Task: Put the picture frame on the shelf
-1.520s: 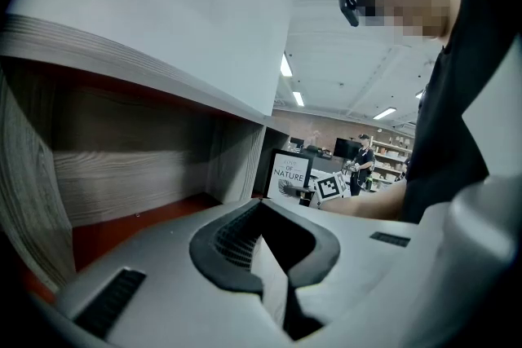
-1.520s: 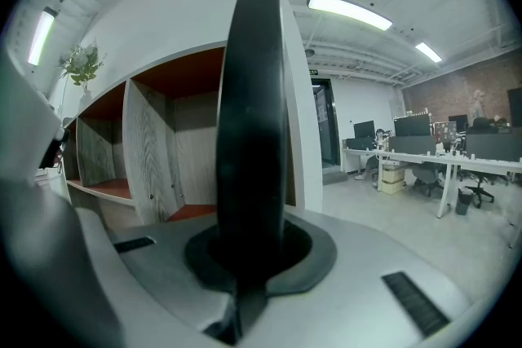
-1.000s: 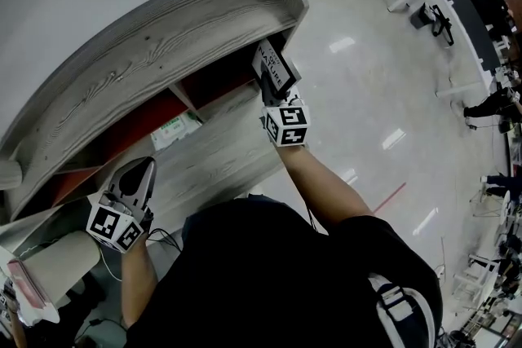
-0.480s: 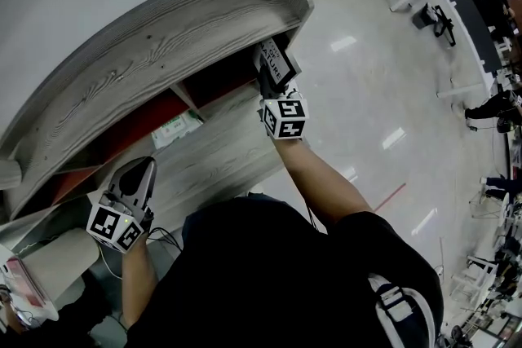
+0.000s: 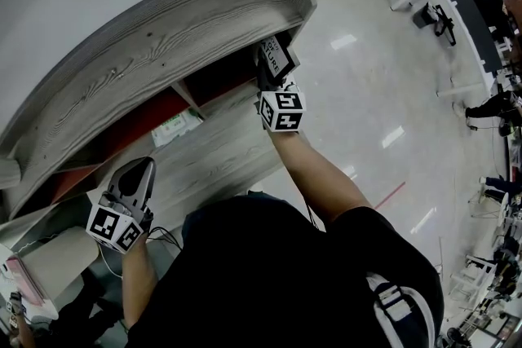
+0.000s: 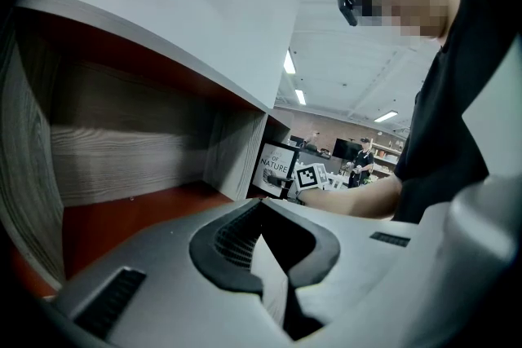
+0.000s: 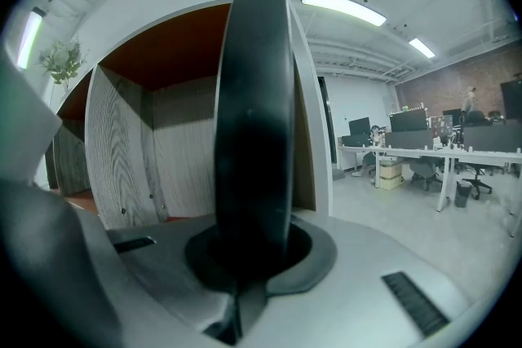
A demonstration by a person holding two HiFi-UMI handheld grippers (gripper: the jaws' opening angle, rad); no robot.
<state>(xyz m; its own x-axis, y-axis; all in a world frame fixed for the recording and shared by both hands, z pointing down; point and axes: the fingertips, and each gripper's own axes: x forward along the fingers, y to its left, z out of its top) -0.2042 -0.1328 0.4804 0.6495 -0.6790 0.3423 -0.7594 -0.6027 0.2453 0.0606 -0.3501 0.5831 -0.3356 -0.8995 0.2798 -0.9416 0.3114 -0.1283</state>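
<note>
The right gripper (image 5: pixel 267 81) clamps the picture frame (image 5: pixel 278 59) at the end bay of the shelf (image 5: pixel 163 53) — the left gripper (image 5: pixel 141 169) (empty) has its jaws together.

- The picture frame (image 6: pixel 276 167) holds a white print that reads "OF NATURE" in dark capitals. A smaller line above it is too small to read.
- The right cube (image 5: pixel 282 110) on the right gripper (image 5: pixel 267 77) and the left cube (image 5: pixel 112 226) on the left gripper (image 5: pixel 145 169) bear black-and-white square markers without letters.
- The green-and-white package (image 5: pixel 176 128) has print too small to read.
</note>
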